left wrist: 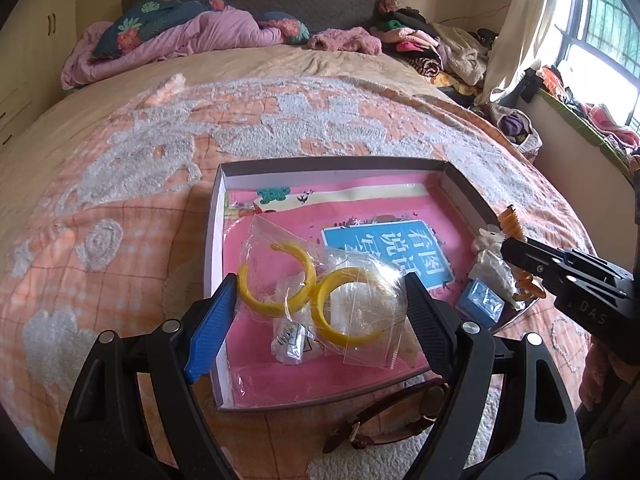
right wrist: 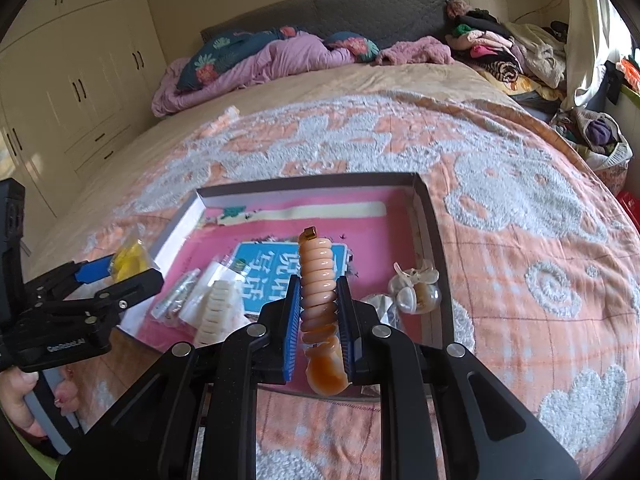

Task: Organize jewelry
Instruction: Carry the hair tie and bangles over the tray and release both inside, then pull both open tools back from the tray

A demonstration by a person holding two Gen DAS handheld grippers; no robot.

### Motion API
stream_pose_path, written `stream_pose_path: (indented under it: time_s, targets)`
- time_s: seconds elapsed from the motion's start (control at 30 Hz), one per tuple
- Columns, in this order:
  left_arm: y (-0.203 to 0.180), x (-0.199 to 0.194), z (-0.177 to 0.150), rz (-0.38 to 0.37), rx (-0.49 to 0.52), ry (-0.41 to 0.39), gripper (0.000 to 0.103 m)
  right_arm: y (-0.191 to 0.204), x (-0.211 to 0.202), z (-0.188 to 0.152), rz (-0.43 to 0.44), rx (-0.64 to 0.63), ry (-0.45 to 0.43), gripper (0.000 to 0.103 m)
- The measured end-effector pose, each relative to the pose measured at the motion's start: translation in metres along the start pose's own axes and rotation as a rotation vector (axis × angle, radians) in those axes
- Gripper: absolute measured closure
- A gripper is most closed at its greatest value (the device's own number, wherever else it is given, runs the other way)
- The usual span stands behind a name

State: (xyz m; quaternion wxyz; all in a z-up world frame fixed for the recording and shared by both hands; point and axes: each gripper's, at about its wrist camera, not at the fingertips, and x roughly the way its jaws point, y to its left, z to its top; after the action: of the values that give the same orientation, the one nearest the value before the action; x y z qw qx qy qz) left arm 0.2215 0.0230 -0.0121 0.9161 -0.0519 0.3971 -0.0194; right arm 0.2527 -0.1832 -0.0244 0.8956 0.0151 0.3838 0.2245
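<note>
A shallow box (left wrist: 332,162) (right wrist: 312,182) lined with a pink booklet lies on the bed. My left gripper (left wrist: 320,284) (right wrist: 120,276) is shut on a clear bag of yellow hoops (left wrist: 296,280) (right wrist: 130,266), with its jaws wide apart and pressing on both sides. It holds the bag over the box's near left part. My right gripper (right wrist: 320,300) (left wrist: 516,248) is shut on an amber spiral hair piece (right wrist: 316,272) (left wrist: 510,220), which stands upright between the blue pads (right wrist: 294,312) above the box's near right side.
Inside the box lie a bag of white beads (right wrist: 218,304), a small foil packet (left wrist: 290,338), a pearly clip (right wrist: 416,288) and a little blue case (left wrist: 480,300). A brown-strapped watch (left wrist: 400,416) rests on the orange blanket (left wrist: 120,208) in front of the box. A hand (right wrist: 16,392) grips the left handle.
</note>
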Motion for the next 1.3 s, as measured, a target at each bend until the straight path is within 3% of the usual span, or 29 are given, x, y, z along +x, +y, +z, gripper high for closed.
stream_pose_path:
  time_s: [0.3,0.4,0.93,1.3]
  targets:
    - [0.001,0.011,-0.001,-0.001,0.0,0.02,0.029,-0.006,0.012,-0.003,-0.013,0.017,0.026,0.084]
    - [0.0,0.013,-0.002,0.0,0.002,0.025,0.029,-0.008,0.011,-0.005,-0.007,0.027,0.025,0.072]
    - [0.0,-0.004,0.001,0.011,-0.007,-0.006,0.017,-0.015,-0.056,-0.011,0.042,0.108,-0.092,0.035]
    - [-0.006,-0.046,0.005,0.001,-0.018,-0.072,0.012,-0.012,-0.107,-0.02,0.051,0.103,-0.165,0.032]
